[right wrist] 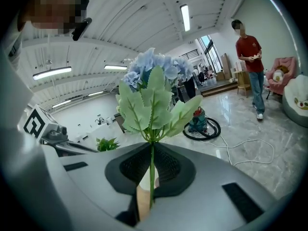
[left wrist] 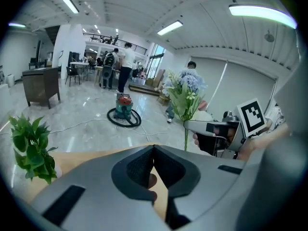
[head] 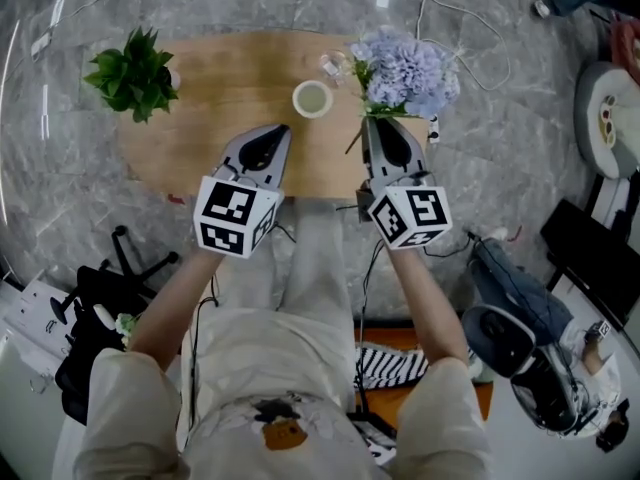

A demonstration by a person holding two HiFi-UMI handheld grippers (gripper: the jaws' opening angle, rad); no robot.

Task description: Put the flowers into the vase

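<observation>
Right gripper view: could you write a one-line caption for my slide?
Right gripper, jaws closed on the stem, holds a bunch of blue flowers upright.

Glossy grey marble floor (head: 520,168) surrounds the oval wooden table (head: 220,98), with a vacuum cleaner (left wrist: 123,106) beyond it, under ceiling strip lights (left wrist: 169,27).

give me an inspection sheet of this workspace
surface: oval wooden table
job's things: flowers held above the table's right end; white vase upright mid table, no flowers in it
clutter: potted green plant at the left end; small clear glass item beside the vase
grippers: left gripper shut, empty; right gripper shut on the flowers' stem
cables: white cable on the floor; dark cable hanging below the right gripper
surroundings: grey marble floor; vacuum cleaner; people standing farther off
</observation>
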